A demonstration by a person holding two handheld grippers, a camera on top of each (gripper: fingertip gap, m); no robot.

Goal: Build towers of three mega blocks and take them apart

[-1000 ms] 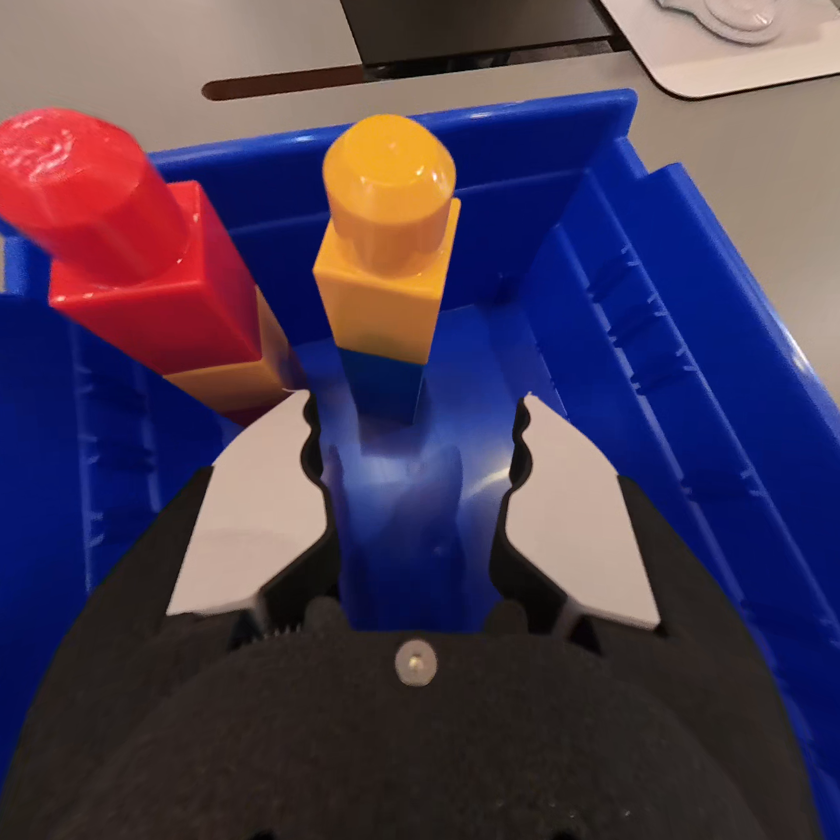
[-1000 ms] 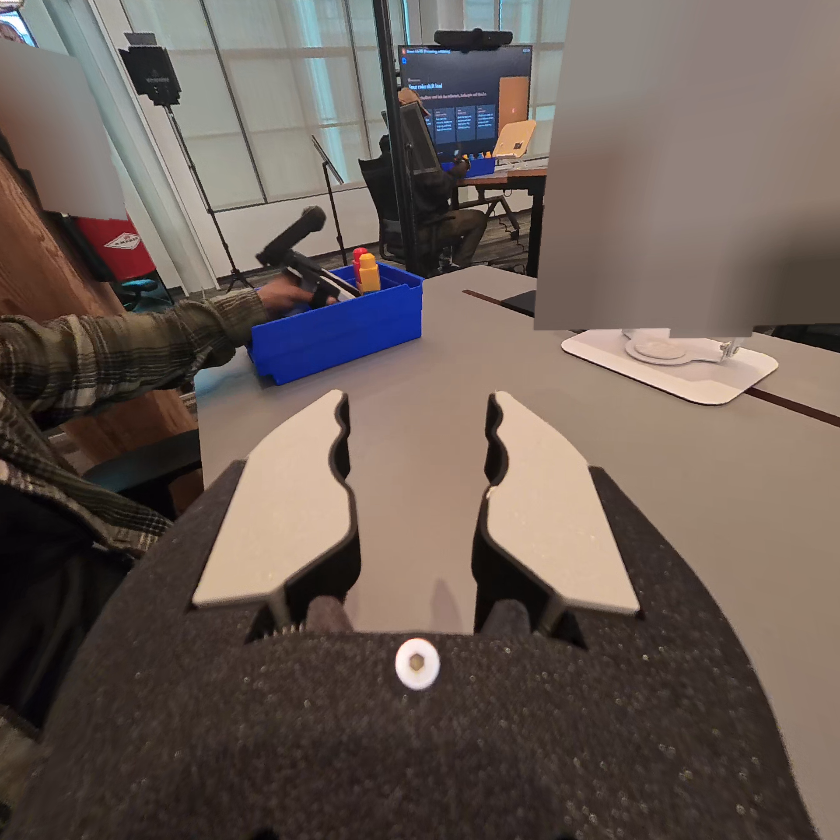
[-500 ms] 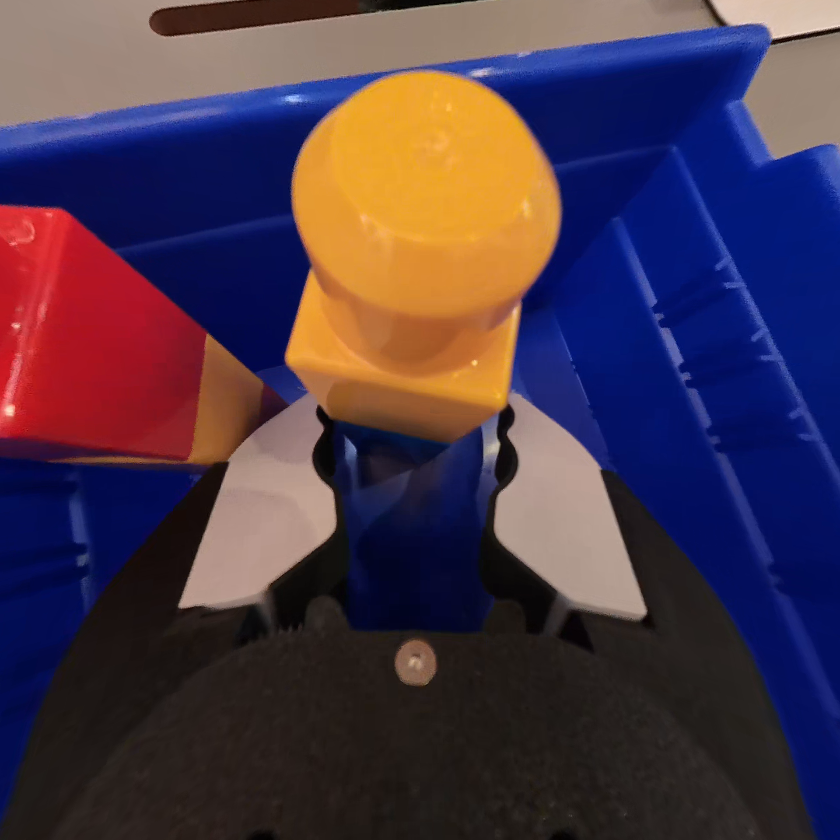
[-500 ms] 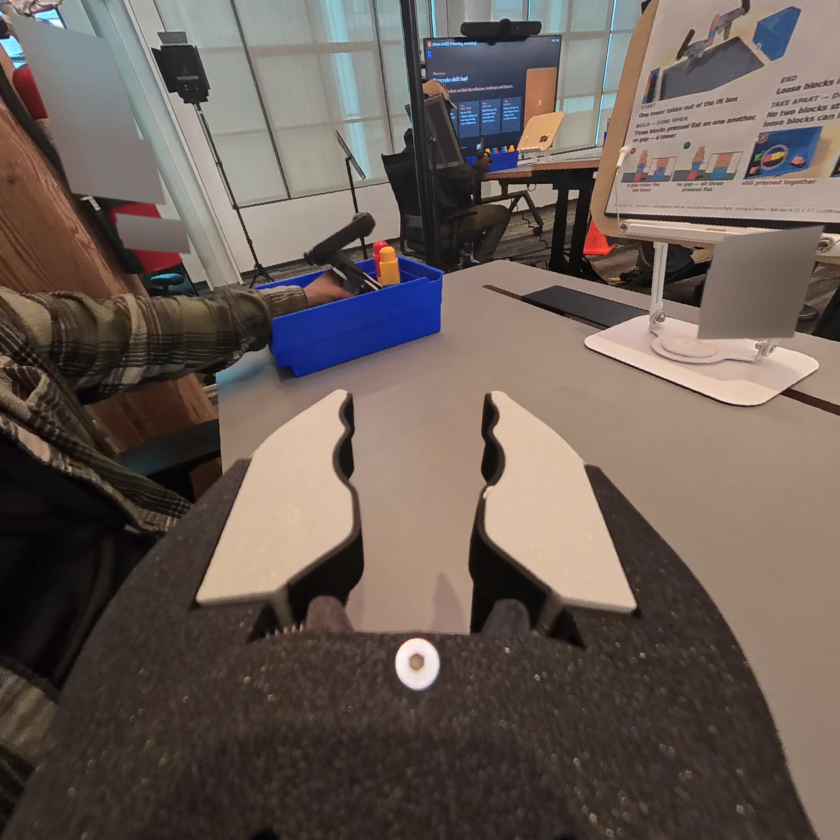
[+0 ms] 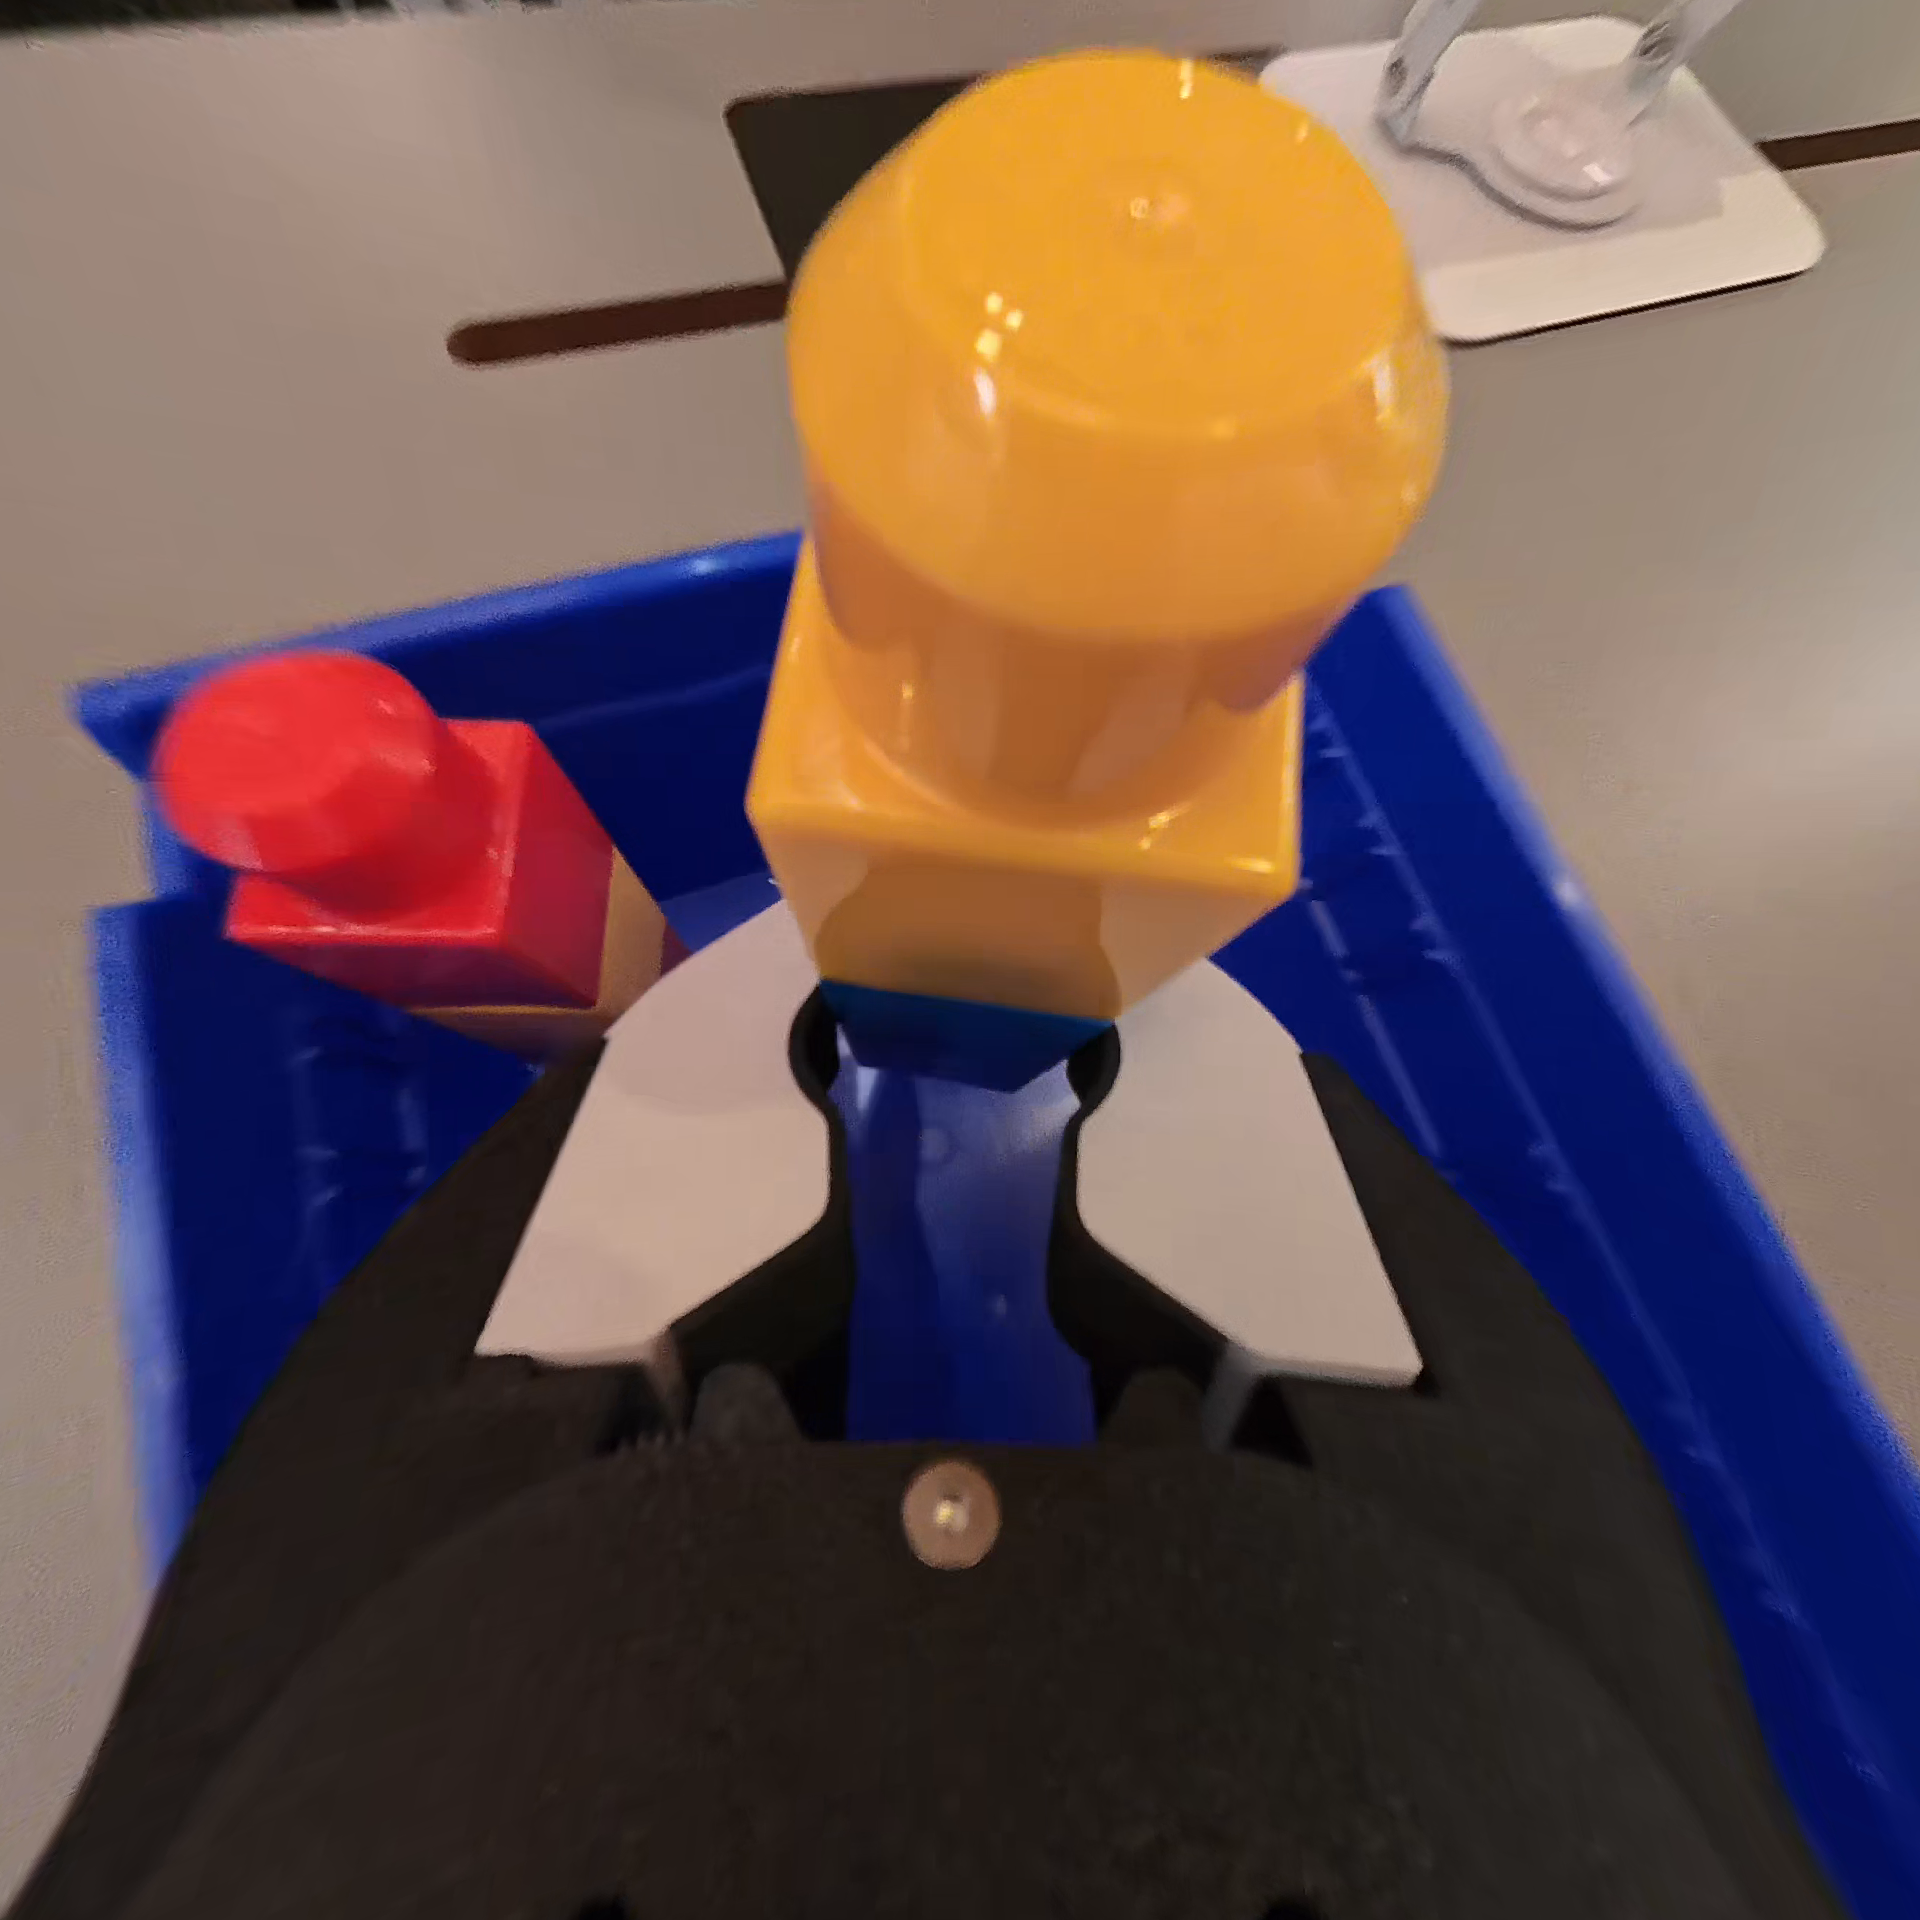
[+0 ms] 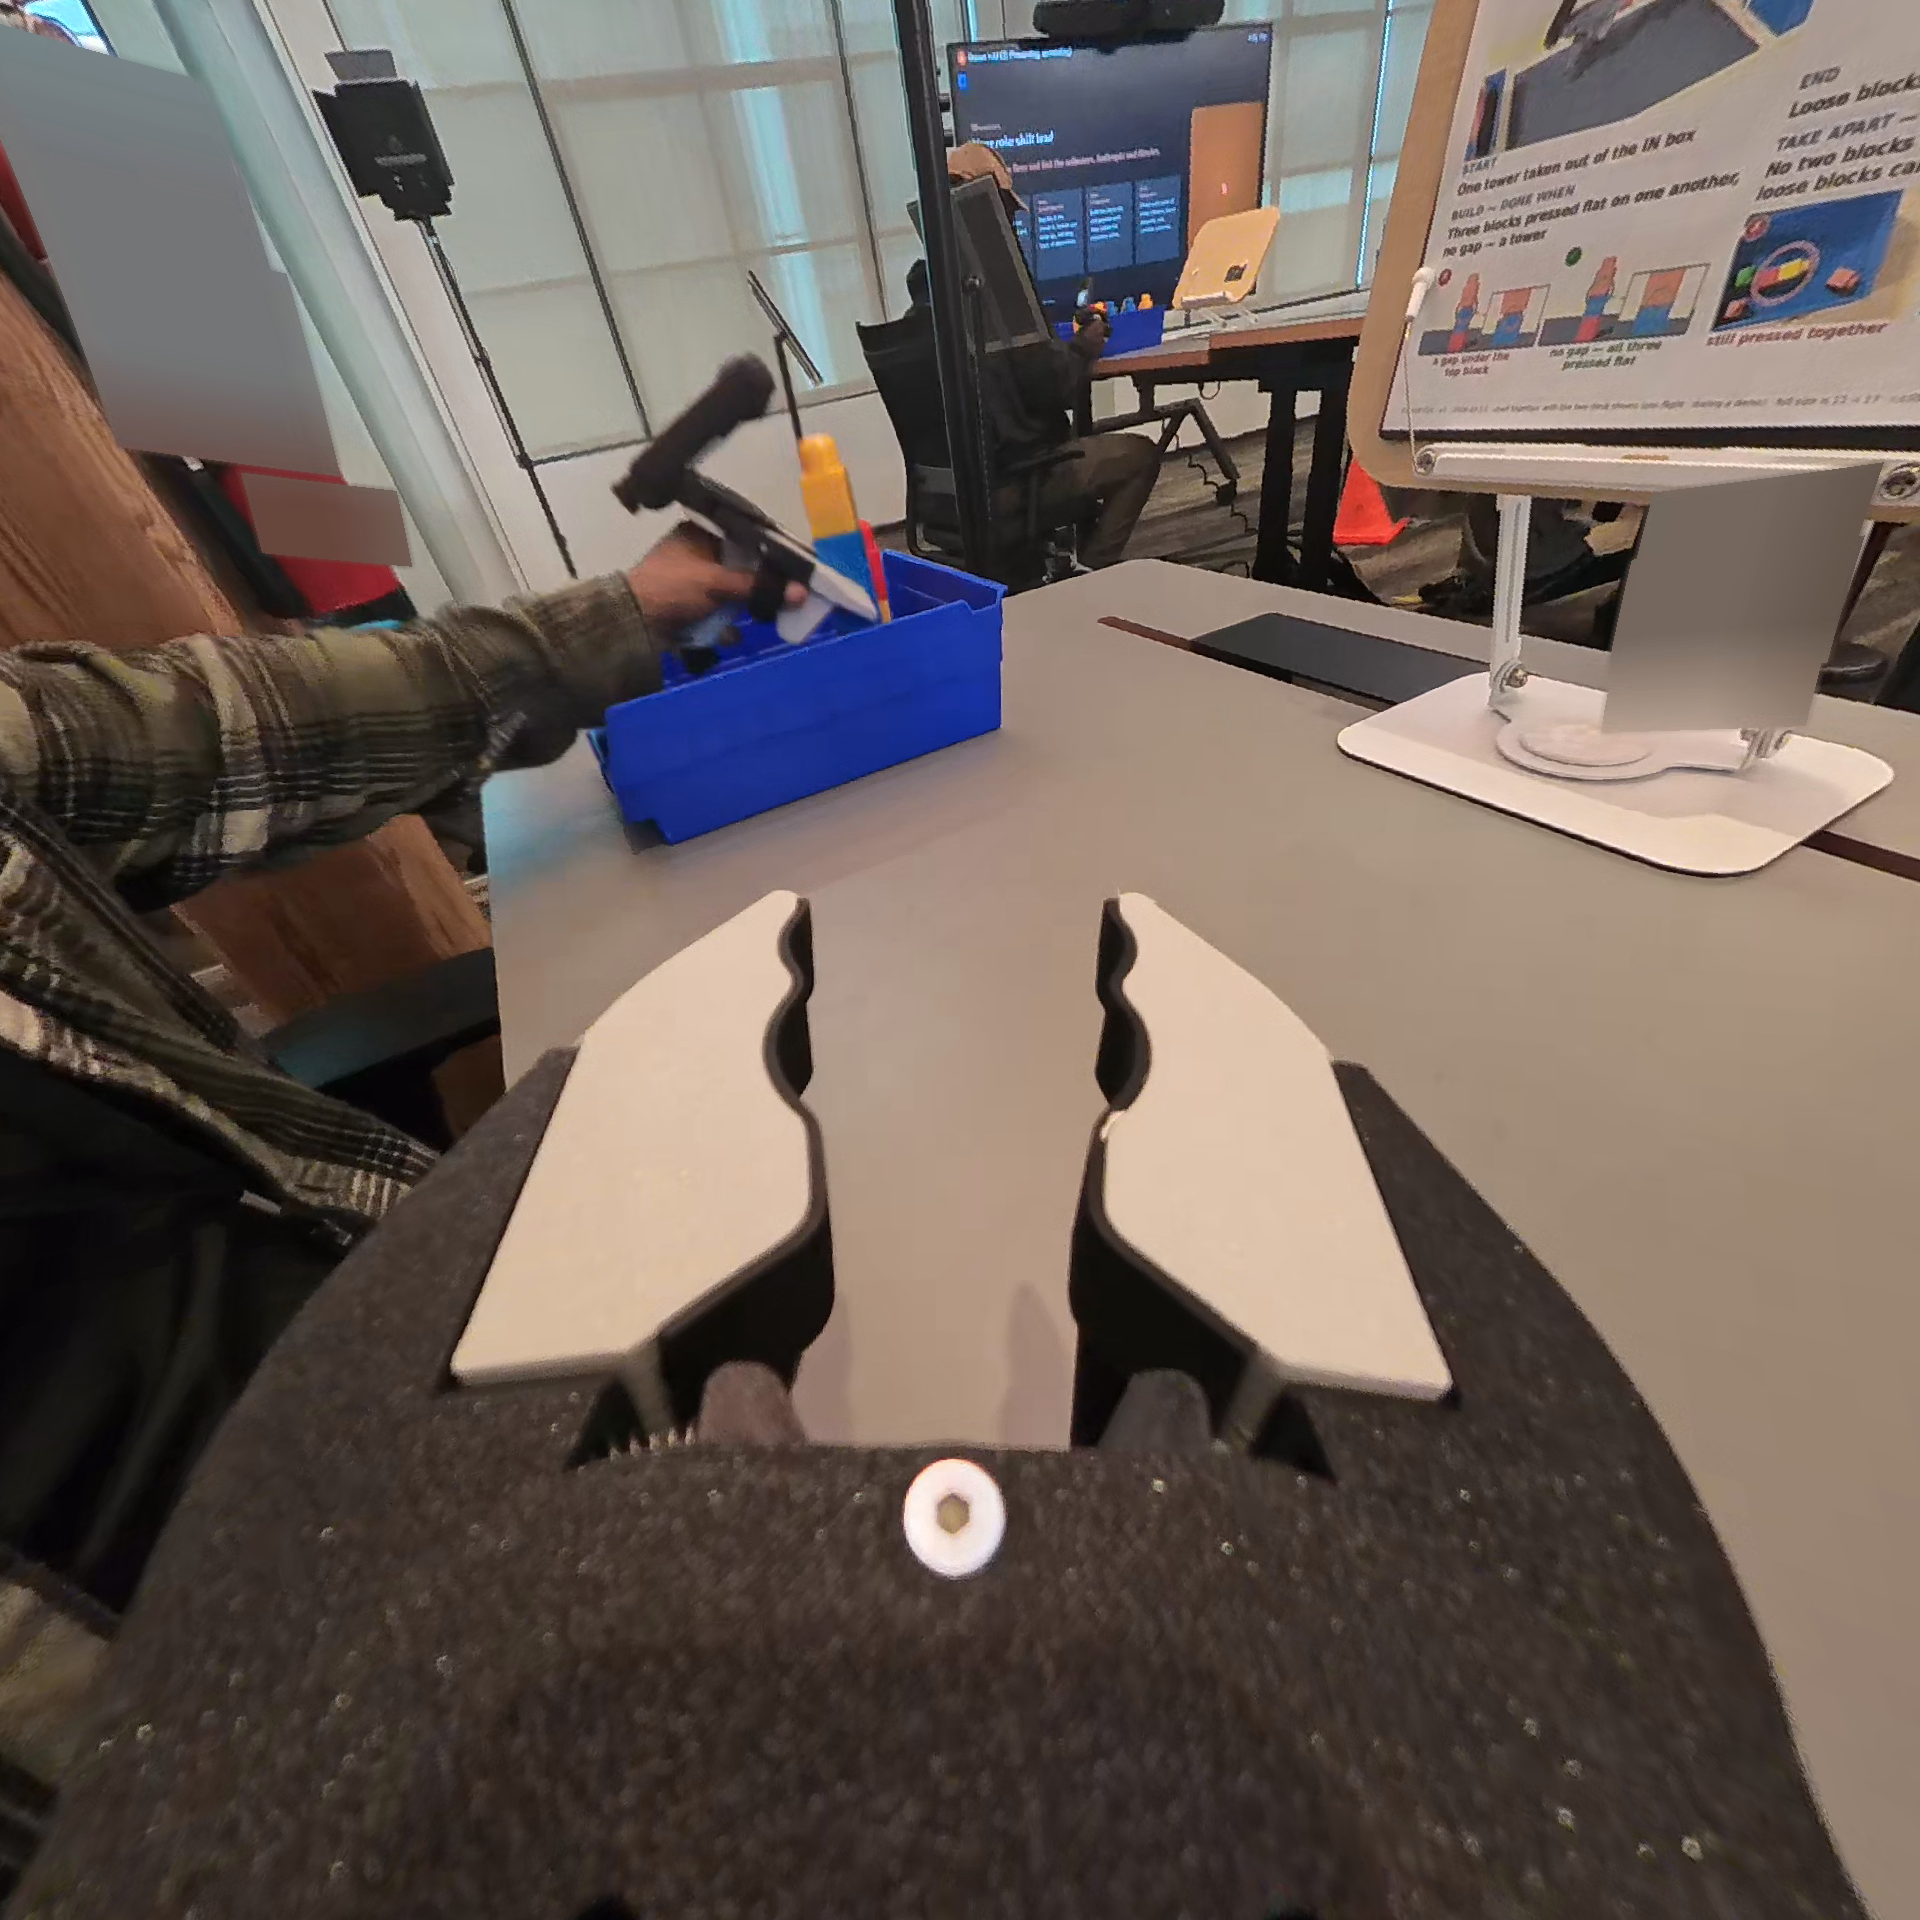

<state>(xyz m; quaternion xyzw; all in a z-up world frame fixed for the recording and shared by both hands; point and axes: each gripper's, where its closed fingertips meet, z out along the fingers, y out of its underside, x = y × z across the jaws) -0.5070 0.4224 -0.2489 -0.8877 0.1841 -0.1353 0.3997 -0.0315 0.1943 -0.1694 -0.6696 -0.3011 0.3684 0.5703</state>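
Observation:
My left gripper (image 5: 956, 1039) is shut on the blue block (image 5: 961, 1039) of a tower with a yellow block (image 5: 1039, 748) on top, and holds it above the blue bin (image 5: 1455, 935). Both pads press the blue block's sides. A second tower with a red top block (image 5: 416, 821) over a yellow one leans in the bin's left part. The right wrist view shows the left gripper (image 6: 831, 608) holding the yellow-topped tower (image 6: 826, 499) above the bin (image 6: 810, 717). My right gripper (image 6: 954, 935) is open and empty over the grey table.
A white stand base (image 6: 1621, 790) with an instruction board above it stands at the right. A black pad (image 6: 1340, 655) lies behind it on the table. A plaid sleeve (image 6: 312, 707) reaches in from the left. Another person sits at a far desk. One gripper's finger ends stand about 55 centimeters off the other's.
My left gripper moved in around the yellow-topped tower, shut on its blue block and lifted it up from the bin floor. My right gripper stayed open and narrowed only slightly.

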